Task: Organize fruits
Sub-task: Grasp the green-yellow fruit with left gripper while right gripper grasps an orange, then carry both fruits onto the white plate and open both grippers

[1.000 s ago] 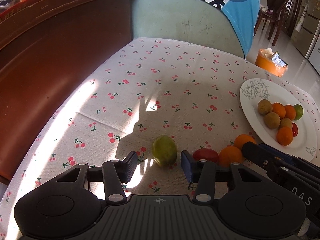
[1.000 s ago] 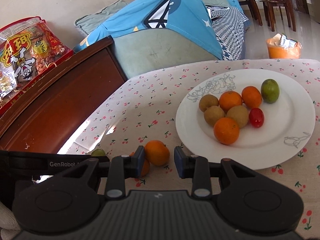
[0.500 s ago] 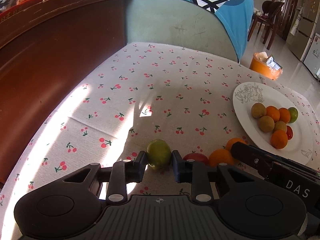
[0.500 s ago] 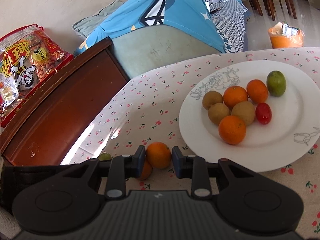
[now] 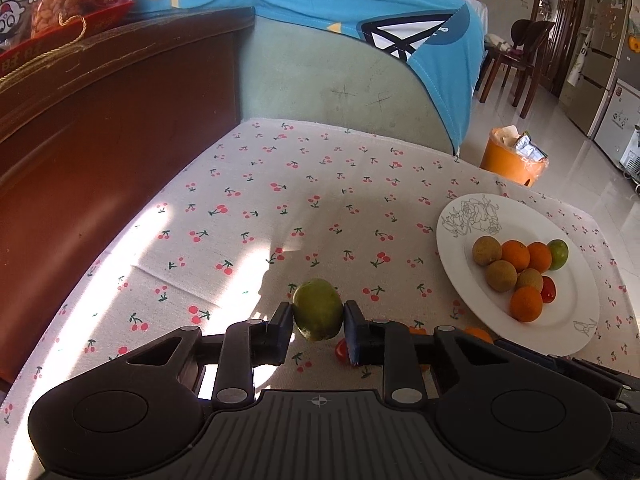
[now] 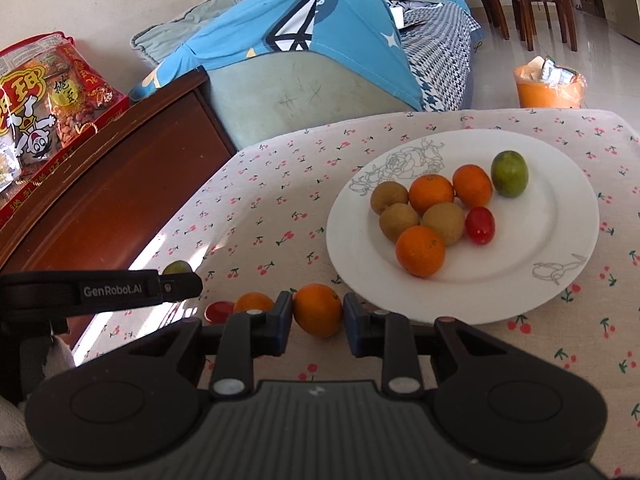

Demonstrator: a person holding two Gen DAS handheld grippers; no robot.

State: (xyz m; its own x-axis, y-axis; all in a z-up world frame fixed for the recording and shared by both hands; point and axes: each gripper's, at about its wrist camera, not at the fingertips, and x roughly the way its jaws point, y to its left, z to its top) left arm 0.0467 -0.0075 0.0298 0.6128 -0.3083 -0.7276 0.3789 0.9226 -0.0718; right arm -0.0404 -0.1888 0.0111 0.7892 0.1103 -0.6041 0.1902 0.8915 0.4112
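The round green fruit (image 5: 318, 309) was clamped in the left gripper (image 5: 317, 330), the small orange citrus (image 6: 318, 310) in the right gripper (image 6: 317, 325), above the cherry-print cloth (image 5: 280, 200). Smooth round skins risked slipping before the white plate (image 6: 560, 240); either could roll away.

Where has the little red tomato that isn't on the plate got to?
In the right wrist view the loose red tomato lies on the cherry-print cloth, low and left, touching an orange and just under the left gripper.
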